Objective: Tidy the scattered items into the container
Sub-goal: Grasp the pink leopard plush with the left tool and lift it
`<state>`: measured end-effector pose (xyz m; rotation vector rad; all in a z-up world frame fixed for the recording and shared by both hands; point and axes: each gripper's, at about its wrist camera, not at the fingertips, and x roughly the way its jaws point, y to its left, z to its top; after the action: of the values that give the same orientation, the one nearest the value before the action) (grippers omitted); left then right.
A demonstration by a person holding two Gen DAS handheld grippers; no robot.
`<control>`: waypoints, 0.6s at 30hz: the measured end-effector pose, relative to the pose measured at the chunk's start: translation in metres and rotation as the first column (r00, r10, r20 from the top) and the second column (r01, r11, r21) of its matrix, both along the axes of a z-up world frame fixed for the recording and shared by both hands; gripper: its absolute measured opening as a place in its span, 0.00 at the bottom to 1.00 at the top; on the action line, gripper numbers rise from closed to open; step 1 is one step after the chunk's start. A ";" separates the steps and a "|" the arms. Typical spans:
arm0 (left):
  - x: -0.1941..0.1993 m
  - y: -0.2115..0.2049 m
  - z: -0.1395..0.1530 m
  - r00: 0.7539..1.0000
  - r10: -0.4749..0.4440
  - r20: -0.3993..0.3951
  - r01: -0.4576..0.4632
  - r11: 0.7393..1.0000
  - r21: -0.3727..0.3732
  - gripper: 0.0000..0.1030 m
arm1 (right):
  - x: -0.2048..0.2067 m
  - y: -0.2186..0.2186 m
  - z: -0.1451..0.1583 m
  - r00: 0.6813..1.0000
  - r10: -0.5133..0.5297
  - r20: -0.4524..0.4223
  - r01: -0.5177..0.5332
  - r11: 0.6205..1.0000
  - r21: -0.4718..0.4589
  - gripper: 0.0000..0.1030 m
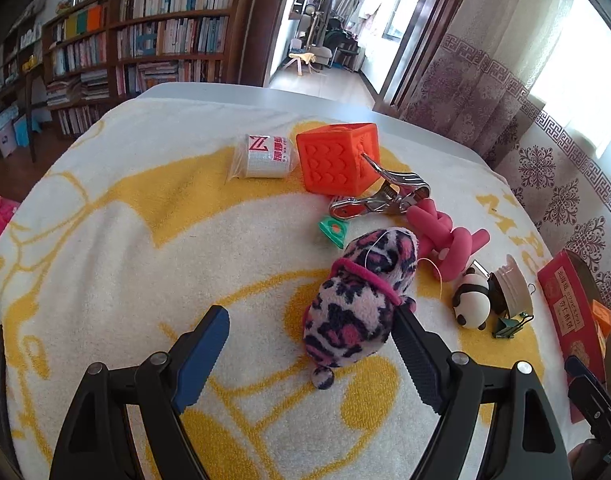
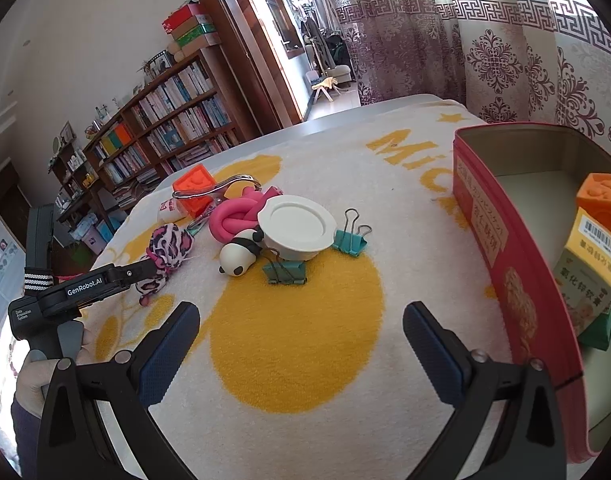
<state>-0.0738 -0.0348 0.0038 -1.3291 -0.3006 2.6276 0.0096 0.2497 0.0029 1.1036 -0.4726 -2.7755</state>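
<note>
A pink and black spotted plush toy (image 1: 353, 300) lies on the towel between the fingers of my left gripper (image 1: 309, 344). The jaws stand wide; the right finger (image 1: 409, 344) is close against the plush and the left finger is well apart from it. Beyond lie a pink knotted foam rod (image 1: 445, 240), a metal clamp (image 1: 381, 196), an orange cube (image 1: 337, 156) and a white packet (image 1: 265, 156). My right gripper (image 2: 301, 316) is open over bare towel. The red tin (image 2: 501, 248) at its right holds an orange block (image 2: 603, 200) and a yellow-green carton (image 2: 589, 264).
A panda figure (image 2: 239, 256), a white lid (image 2: 295, 224) and two teal binder clips (image 2: 349, 236) crowd the middle of the yellow and white towel (image 2: 297, 360). A small green triangle (image 1: 333, 232) lies near the clamp. A hand (image 2: 33, 376) holds the left tool.
</note>
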 end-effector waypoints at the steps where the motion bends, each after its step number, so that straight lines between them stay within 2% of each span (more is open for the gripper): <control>1: 0.000 -0.005 0.000 1.000 0.020 0.000 -0.020 1.000 0.006 0.82 | 0.000 0.000 0.000 1.000 0.001 0.001 -0.001 1.000 0.001 0.99; 10: -0.001 -0.036 0.000 0.990 0.137 0.016 -0.138 0.989 0.057 0.82 | 0.001 0.000 0.000 1.000 0.001 -0.002 -0.001 1.000 0.002 0.99; 18: 0.002 -0.065 -0.002 0.970 0.240 0.048 -0.245 0.961 0.126 0.82 | 0.000 0.000 -0.001 1.000 0.007 0.002 -0.007 1.000 0.002 0.99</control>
<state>-0.0719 -0.1001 0.0023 -1.3705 -0.6690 2.7256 0.0101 0.2493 0.0023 1.1058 -0.4646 -2.7699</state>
